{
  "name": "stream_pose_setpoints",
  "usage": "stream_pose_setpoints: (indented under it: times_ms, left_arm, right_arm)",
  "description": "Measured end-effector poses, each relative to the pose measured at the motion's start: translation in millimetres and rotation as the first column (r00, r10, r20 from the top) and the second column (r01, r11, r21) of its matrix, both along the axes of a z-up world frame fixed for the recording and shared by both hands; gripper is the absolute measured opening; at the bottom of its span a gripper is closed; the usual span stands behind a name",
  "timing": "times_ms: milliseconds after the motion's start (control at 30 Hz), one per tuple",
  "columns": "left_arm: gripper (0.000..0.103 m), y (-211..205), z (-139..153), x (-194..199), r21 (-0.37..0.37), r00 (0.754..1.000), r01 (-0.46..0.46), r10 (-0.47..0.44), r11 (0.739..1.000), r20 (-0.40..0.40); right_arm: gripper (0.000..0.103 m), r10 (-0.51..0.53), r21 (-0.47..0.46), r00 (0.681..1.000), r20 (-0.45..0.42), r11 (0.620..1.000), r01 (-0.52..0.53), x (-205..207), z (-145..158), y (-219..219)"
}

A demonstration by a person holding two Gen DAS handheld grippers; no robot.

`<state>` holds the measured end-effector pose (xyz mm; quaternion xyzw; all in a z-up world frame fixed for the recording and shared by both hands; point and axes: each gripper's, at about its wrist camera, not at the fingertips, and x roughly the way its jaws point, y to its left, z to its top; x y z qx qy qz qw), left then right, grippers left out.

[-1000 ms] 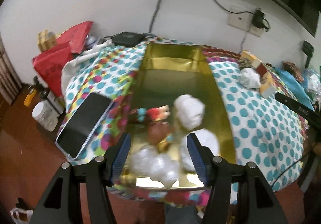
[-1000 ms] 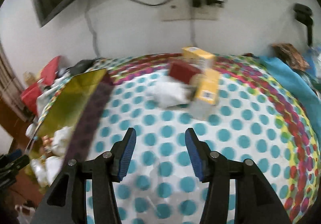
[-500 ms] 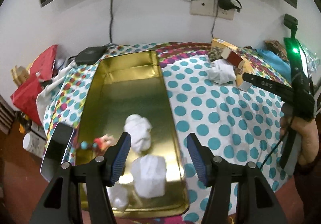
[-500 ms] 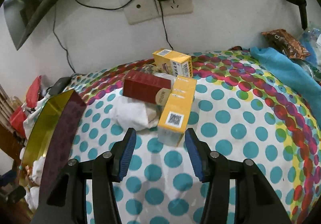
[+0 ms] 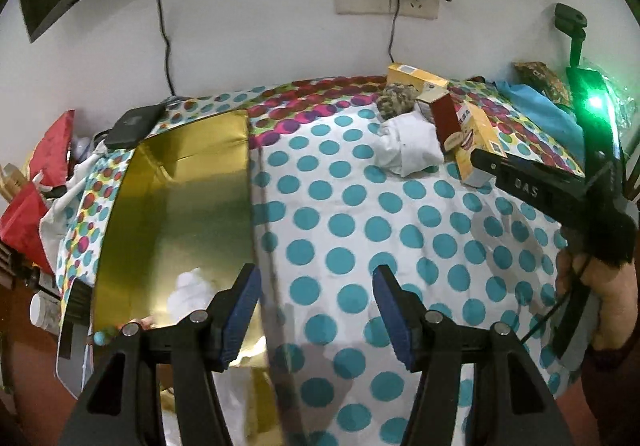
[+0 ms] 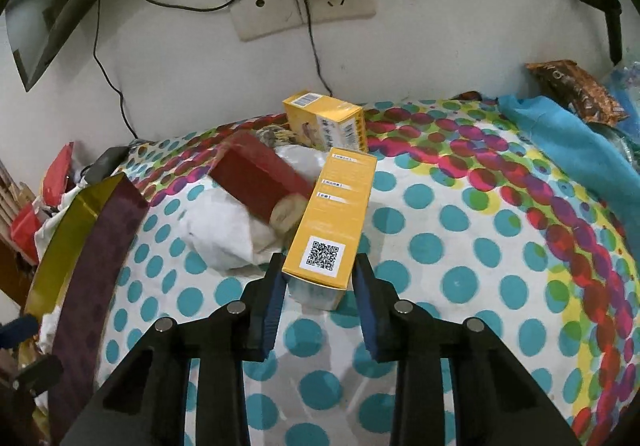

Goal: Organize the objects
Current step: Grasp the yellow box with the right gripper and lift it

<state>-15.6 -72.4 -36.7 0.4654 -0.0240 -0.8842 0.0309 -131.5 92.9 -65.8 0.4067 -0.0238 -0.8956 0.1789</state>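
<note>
Right gripper [image 6: 318,288] straddling the long yellow carton [image 6: 330,220], jaws open, not yet pinching; centring squarely before closing, avoiding the red box [image 6: 256,182].

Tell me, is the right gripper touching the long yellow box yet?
Cannot tell. In the right wrist view the right gripper straddles the near end of the long yellow box; its left finger looks flush, but no gap or contact shows plainly.
</note>
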Motion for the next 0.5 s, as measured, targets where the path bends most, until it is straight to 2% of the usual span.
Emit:
stream_pose_setpoints:
  times_ms: [167, 367, 433, 500]
  left_arm:
    - [0.06, 16.8, -5.2, -14.6, 0.008, 1.0, 0.02, -0.02, 1.0, 0.006]
    - [0.06, 45.0, -9.0, -31.6, 0.058, 0.997, 0.071, -0.07, 0.996, -0.022]
    - [0.06, 58.2, -10.0, -37.6, 0.05, 0.994, 0.105, -0.104, 0.993, -0.038]
    - [0.06, 74.4, -11.1, -44.5, 0.005, 0.989, 0.137, -0.137, 0.991, -0.056]
  right_arm:
    - [0.031, -0.005, 0.031, 1.0, -0.024, 0.999, 0.006, 7.8, 0.1, 20.1]
    - [0.03, -0.032, 0.045, 0.999, -0.037, 0.998, 0.034, 21.2, -0.8, 54.2]
    - [0.03, -0.044, 0.04, 0.998, -0.036, 0.998, 0.045, 26.5, -1.0, 66.1]
    - [0.03, -0.049, 0.034, 0.998, -0.038, 0.998, 0.051, 32.3, -1.3, 76.9]
